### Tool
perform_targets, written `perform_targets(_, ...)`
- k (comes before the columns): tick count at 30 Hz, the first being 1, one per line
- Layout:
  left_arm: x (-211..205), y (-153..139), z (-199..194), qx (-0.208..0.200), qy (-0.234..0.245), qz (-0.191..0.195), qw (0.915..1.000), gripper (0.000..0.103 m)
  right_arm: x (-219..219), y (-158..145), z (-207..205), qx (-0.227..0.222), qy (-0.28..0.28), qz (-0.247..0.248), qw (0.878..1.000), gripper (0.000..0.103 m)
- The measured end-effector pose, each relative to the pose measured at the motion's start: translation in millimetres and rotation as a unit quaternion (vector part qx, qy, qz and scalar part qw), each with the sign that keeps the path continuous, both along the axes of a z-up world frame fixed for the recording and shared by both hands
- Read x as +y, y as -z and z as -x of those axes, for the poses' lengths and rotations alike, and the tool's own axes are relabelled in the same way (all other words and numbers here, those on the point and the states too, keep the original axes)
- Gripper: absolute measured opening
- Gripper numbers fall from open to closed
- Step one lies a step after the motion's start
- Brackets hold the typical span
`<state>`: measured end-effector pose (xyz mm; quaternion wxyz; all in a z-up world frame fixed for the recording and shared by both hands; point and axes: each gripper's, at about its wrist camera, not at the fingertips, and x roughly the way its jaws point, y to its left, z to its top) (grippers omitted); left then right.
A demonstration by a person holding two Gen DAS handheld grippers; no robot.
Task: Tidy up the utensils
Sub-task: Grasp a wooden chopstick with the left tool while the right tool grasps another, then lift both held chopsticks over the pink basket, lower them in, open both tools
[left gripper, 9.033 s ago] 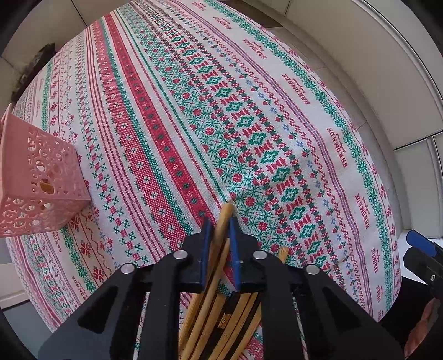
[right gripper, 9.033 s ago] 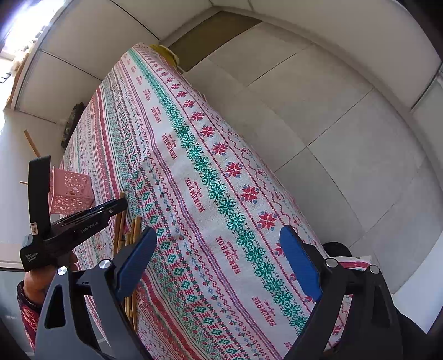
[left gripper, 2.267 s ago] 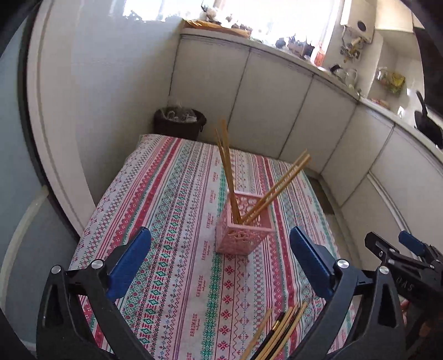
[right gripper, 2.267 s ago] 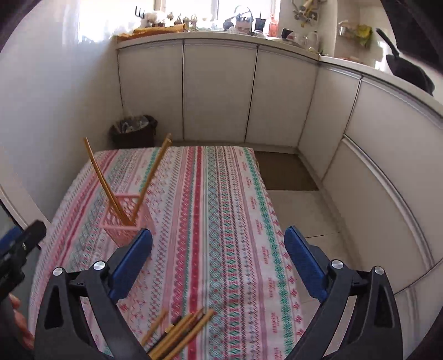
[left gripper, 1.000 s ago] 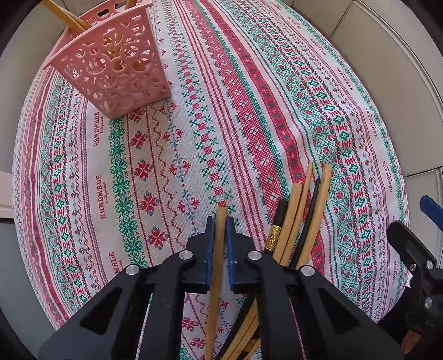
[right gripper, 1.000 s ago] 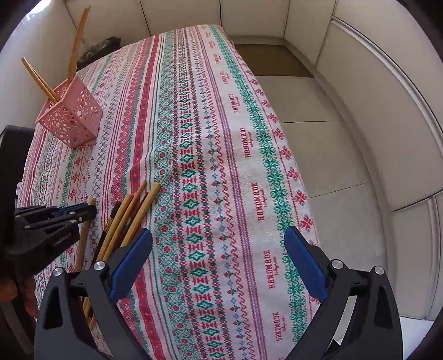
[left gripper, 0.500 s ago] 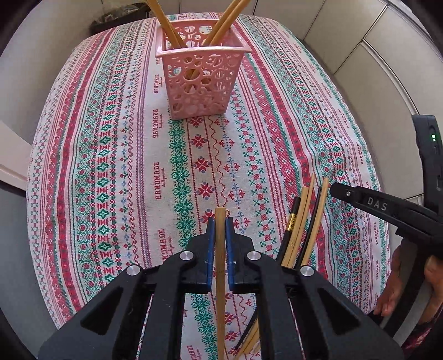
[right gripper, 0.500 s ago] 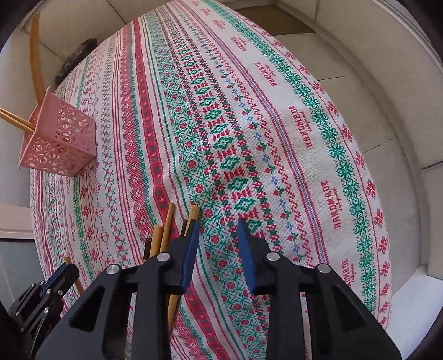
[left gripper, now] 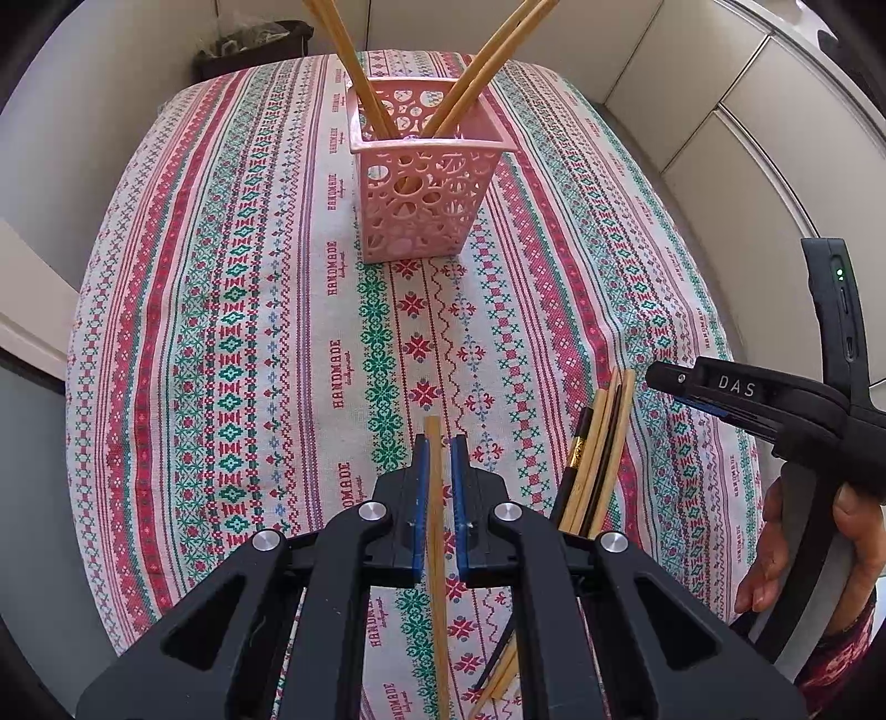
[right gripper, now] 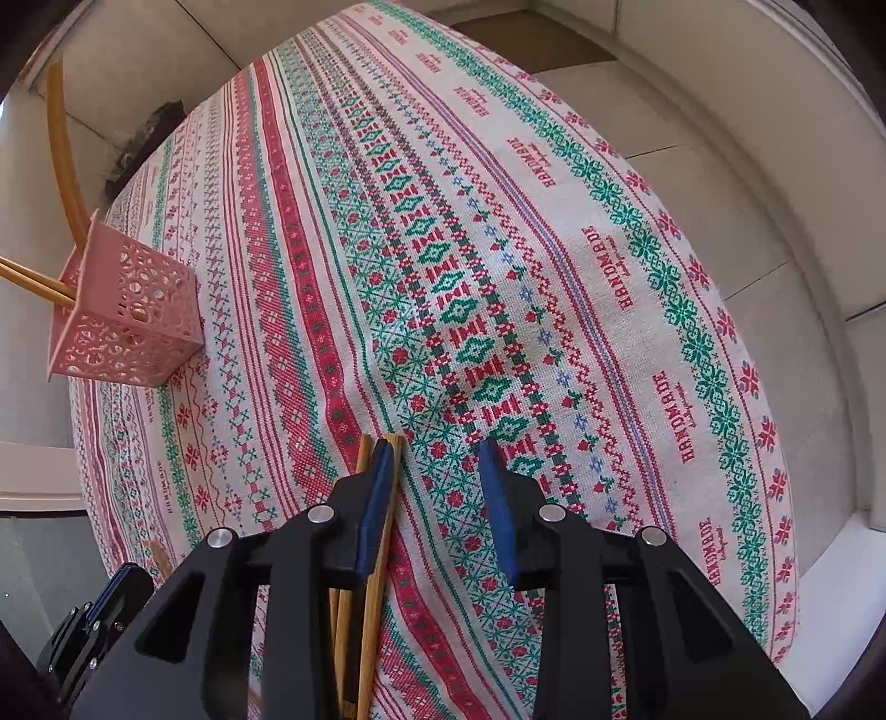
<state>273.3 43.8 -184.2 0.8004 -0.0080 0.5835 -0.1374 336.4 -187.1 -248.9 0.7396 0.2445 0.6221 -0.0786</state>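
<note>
Bamboo chopstick (left gripper: 436, 531) pinched in left gripper (left gripper: 436, 451) — right gripper (right gripper: 437, 459) parted over loose sticks (right gripper: 370, 598) — pink perforated basket (left gripper: 423, 196) beyond.

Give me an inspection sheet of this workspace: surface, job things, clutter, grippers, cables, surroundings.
Surface: table under a patterned tablecloth.
Job's things: pink basket upright, holding chopsticks; loose chopsticks in a bundle lying on the cloth.
Clutter: nothing seen.
Grippers: left gripper shut on a single chopstick; right gripper open at the bundle's edge.
Cables: nothing seen.
Surroundings: white cabinets, dark bin behind the table.
</note>
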Motion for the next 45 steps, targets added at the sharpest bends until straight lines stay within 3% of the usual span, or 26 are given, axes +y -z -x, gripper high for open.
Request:
perform_targets(4, 1, 1, 1, 0.000, -0.005, 0.001, 1.0000, 0.008, 11, 14, -5, 0.020, -0.009, 0.005, 1.000, 0.034)
perform_targets(5, 2, 1, 1, 0.000, -0.006, 0.000, 1.0000, 0.008, 16, 11, -6, 0.007, -0.014, 0.027, 1.000, 0.032)
perform_targets(7, 3, 0, 1, 0.000, -0.007, 0.001, 1.0000, 0.008, 28, 12, -11, 0.004, -0.035, 0.051, 0.998, 0.022)
perform_targets(8, 3, 1, 1, 0.001, -0.008, 0.000, 1.0000, 0.008, 34, 13, -15, 0.006, -0.045, 0.065, 0.997, 0.011)
perform_targets(13, 7, 21, -9, 0.048, -0.023, 0.014, 0.9985, 0.009, 31, 11, 1, 0.009, -0.075, 0.065, 0.995, 0.009)
perform_targets(18, 3, 43, -21, 0.088, -0.045, 0.014, 0.9950, 0.026, 15, 1, 24, 0.003, -0.074, 0.049, 0.996, 0.008)
perform_targets(22, -9, 63, -27, 0.103, -0.057, -0.028, 0.9927, 0.038, -1, -7, 33, -0.008, -0.075, 0.038, 0.996, 0.008)
perform_targets(24, -20, 63, -27, 0.082, -0.043, -0.041, 0.9948, 0.036, -6, -12, 37, -0.022, -0.077, 0.031, 0.996, 0.008)
perform_targets(25, -26, 62, -26, 0.068, -0.033, -0.048, 0.9960, 0.011, -10, -16, 42, -0.030, -0.079, 0.029, 0.996, 0.008)
perform_targets(26, -30, 61, -24, 0.057, -0.030, -0.059, 0.9961, 0.007, -10, -23, 46, -0.045, -0.082, 0.024, 0.995, 0.008)
perform_targets(29, -28, 55, -14, 0.033, -0.041, -0.025, 0.9983, 0.006, -7, -55, 63, -0.104, -0.102, 0.034, 0.989, 0.008)
perform_targets(33, -24, 6, 18, -0.068, -0.042, 0.000, 0.9968, 0.006, 1, -106, 101, -0.190, -0.134, 0.047, 0.971, 0.008)
perform_targets(38, -19, -71, 79, -0.201, -0.069, 0.064, 0.9751, 0.006, 17, -151, 131, -0.269, -0.164, 0.053, 0.948, 0.008)
perform_targets(41, -26, -97, 98, -0.243, -0.078, 0.089, 0.9629, 0.006, 21, -169, 145, -0.310, -0.165, 0.054, 0.935, 0.008)
perform_targets(45, -27, -126, 109, -0.289, -0.083, 0.086, 0.9499, 0.006, 14, -174, 155, -0.332, -0.155, 0.029, 0.930, 0.008)
